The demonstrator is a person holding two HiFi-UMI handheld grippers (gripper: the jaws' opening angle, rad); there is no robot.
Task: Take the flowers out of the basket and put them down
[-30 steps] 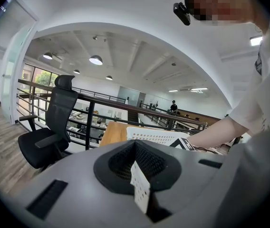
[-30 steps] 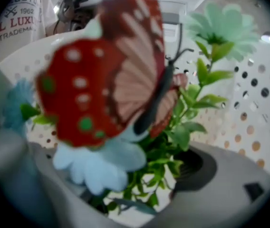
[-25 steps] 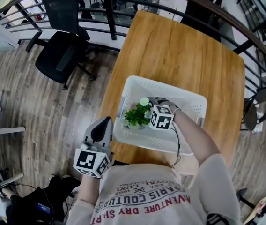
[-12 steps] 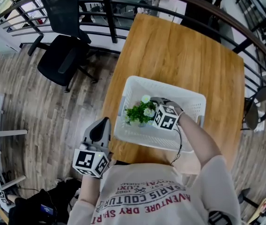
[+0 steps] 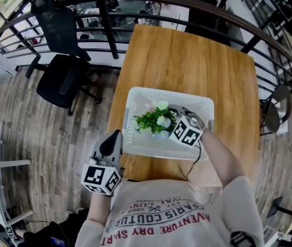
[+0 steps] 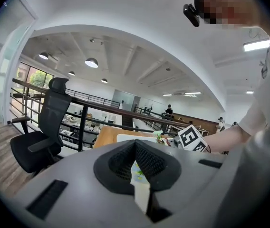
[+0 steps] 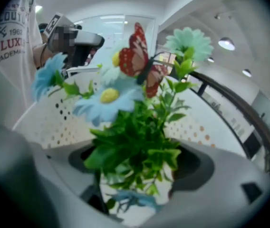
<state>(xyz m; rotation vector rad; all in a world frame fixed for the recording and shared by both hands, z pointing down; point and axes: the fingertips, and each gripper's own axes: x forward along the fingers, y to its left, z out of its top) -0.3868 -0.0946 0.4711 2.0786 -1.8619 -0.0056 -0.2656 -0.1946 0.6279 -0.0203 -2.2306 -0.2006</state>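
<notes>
Filling mid-frame, wooden bench point(image 5: 197, 50), carrying the white basket point(image 5: 135, 99). Inside it, left of centre, flowers point(image 5: 153, 121), clamped at the greenery by the right tool point(image 5: 170, 117). Seems grasped only; leaves lifting clear and setting down undone. Lower left, left tool point(image 5: 115, 136) closed together, empty.

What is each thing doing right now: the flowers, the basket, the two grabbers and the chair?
Flowers: gripped by the right gripper, over the basket, not yet put down.
Basket: sits upright on the table, open on top.
Right gripper: shut on the flowers.
Left gripper: jaws together, holding nothing, off the table's near edge.
Chair: nobody sitting in it.
</notes>
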